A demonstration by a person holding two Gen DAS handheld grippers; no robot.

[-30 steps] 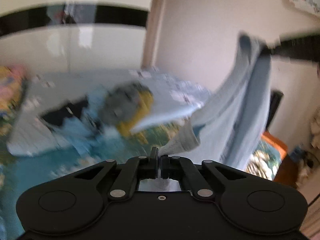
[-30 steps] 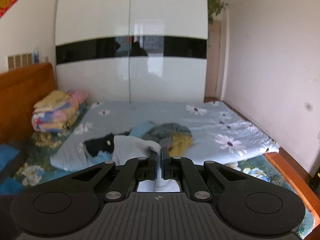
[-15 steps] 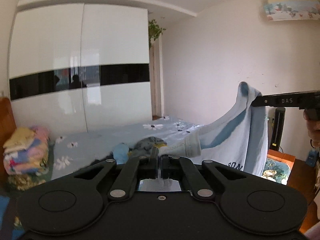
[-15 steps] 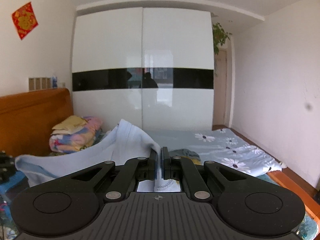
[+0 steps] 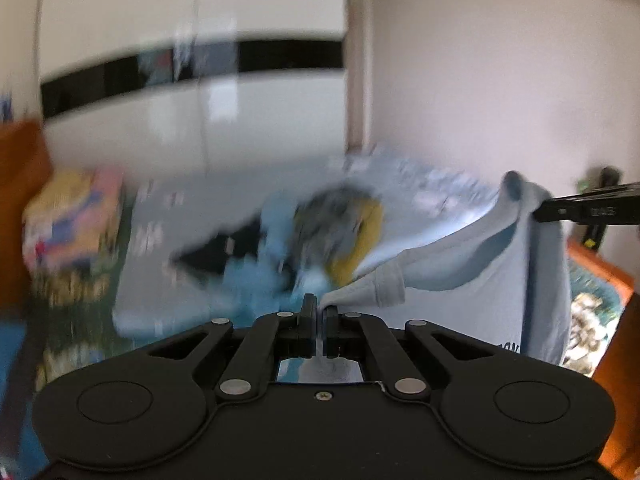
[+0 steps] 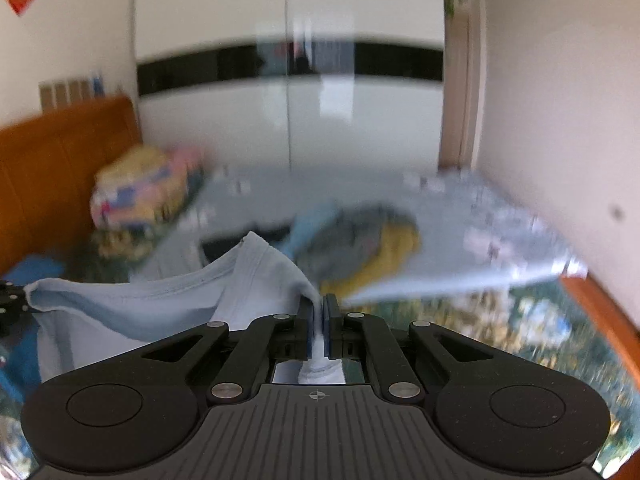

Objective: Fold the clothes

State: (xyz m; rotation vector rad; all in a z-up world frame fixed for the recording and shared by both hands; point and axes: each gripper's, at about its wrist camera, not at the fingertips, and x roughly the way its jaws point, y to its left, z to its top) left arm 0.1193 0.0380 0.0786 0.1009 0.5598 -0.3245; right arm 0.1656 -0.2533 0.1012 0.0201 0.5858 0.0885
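The left gripper [image 5: 318, 307] is clamped on a corner of a pale blue shirt [image 5: 472, 280], its jaws pinched together with cloth between them. The right gripper [image 6: 319, 307] is likewise closed on another part of the same shirt [image 6: 160, 304], a strip of fabric running down between its pads. In the left wrist view the shirt stretches off to the right, where the tip of the right gripper [image 5: 538, 210] holds it up, and the cloth hangs between the two in a loose sag above the bed. In the right wrist view the shirt spreads away to the left, its hemmed edge rising in a peak. Beyond lies a bed [image 6: 500, 240] with a floral sheet, and on it a heap of clothes [image 6: 360, 240], grey, yellow and blue. A stack of bright bedding [image 6: 140, 192] sits by the wooden headboard [image 6: 52, 184]. A white wardrobe [image 6: 288, 120] with a black band stands behind. Both views are blurred.
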